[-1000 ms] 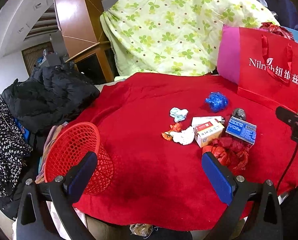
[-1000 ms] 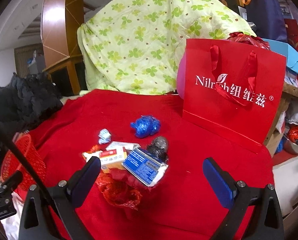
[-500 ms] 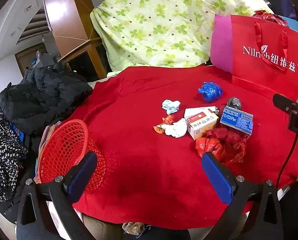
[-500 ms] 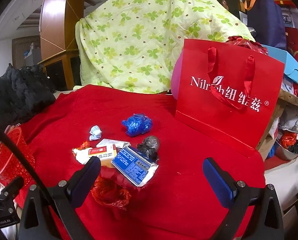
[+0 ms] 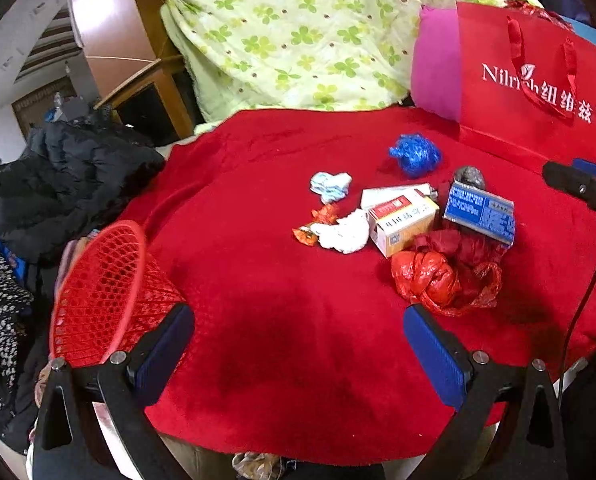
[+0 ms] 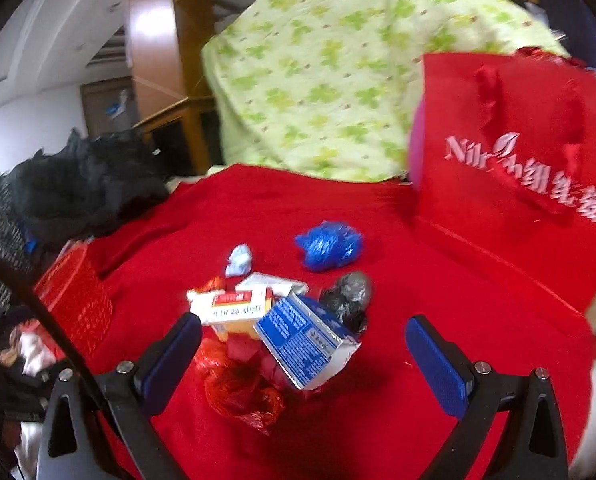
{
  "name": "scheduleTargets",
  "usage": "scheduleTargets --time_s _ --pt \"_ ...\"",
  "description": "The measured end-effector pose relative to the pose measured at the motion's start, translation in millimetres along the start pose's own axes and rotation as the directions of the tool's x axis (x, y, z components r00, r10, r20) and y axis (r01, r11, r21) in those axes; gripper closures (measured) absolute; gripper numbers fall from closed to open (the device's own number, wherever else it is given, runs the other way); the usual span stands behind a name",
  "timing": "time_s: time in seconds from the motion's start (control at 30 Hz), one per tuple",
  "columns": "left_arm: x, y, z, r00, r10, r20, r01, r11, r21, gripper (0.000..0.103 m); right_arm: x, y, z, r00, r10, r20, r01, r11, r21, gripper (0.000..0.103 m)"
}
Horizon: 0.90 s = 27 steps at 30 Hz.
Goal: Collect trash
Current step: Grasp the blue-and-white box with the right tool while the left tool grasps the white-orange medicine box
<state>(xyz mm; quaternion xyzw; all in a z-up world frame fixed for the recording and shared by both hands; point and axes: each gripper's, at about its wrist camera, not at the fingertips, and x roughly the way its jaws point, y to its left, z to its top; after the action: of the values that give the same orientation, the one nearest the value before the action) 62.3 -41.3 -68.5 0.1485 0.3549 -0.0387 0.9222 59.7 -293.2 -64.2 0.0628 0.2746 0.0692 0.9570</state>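
The trash lies bunched right of centre on the worktop's plush red cloth (image 5: 257, 320): a crinkled red plastic bag (image 5: 438, 280), a white-and-red cardboard carton (image 5: 402, 220), a blue-printed foil-edged box (image 6: 306, 340), a crumpled white tissue (image 5: 346, 232), a blue plastic wad (image 5: 414, 154) and a dark grey wad (image 6: 348, 296). A red plastic mesh basket (image 5: 105, 280) sits tipped at the left edge, well apart. The right hand-held gripper (image 6: 304, 350) and the left hand-held gripper (image 5: 298, 340) both hover spread and empty. Risks: the slippery film may slide from the pads, the packed pieces may drag each other, and the tilted basket could topple off.
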Motion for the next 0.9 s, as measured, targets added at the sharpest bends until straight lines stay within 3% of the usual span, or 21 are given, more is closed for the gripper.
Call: scheduleTargets --time_s 0.17,0.47,0.57,0.7,0.9 --pt "27.9 1.1 4.5 0.997 -0.073 -0.041 0.073 0.997 0.009 0.000 31.6 -1.9 -9.3 0.995 0.025 -0.096 -0.026 1.000 -0.005 0.001" --pt "89.5 23.2 34.5 0.976 -0.176 -0.129 0.176 0.984 -0.008 0.000 88.6 9.9 -5.4 0.972 -0.010 -0.234 -0.021 0.991 -0.130 0.007" --pt "108.2 21.5 45.7 0.966 -0.193 -0.170 0.196 0.981 -0.003 0.000 108.0 8.1 -5.4 0.957 0.003 -0.289 -0.047 0.988 -0.146 0.012" --pt "122.2 3.3 62.9 0.945 -0.265 -0.189 0.273 0.962 0.017 0.000 127.4 2.8 -12.3 0.934 -0.002 -0.357 -0.054 0.988 -0.147 0.023" --pt "130.7 -23.3 79.7 0.931 -0.311 -0.193 0.332 0.939 0.091 0.000 124.1 -7.3 -13.7 0.938 0.009 -0.347 -0.050 0.993 -0.110 0.037"
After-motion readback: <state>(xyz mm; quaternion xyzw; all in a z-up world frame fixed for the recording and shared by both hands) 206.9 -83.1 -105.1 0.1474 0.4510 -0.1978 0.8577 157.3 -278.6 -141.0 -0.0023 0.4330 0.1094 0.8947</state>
